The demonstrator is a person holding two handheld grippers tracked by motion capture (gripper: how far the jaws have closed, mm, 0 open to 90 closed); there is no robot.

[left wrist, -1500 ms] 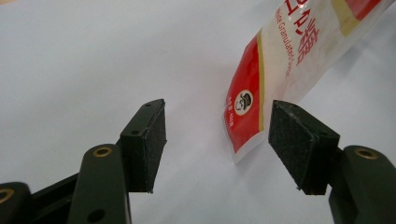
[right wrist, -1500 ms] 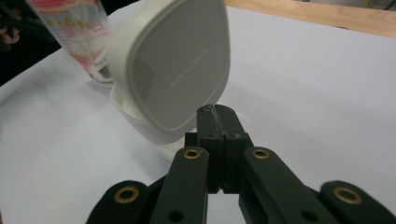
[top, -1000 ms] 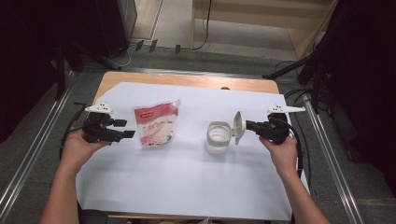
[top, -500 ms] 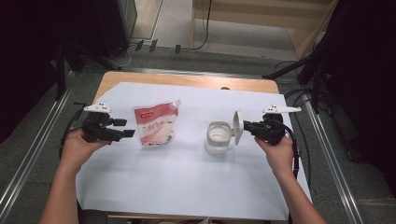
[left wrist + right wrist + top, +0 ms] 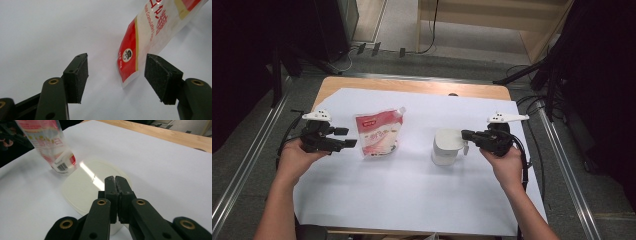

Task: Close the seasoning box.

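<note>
The left gripper (image 5: 346, 138) stands with jaws parted and empty, just left of the sugar pouch (image 5: 378, 134). The white lidded container (image 5: 447, 146) sits right of the pouch. The right gripper (image 5: 467, 135), jaws pressed together, rests above the container's closed lid.

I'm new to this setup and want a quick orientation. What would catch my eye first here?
The red and white pouch standing on the white sheet, left of centre, with the open left gripper beside it. To its right sits a white lidded container, with the shut right gripper at its lid.
</note>
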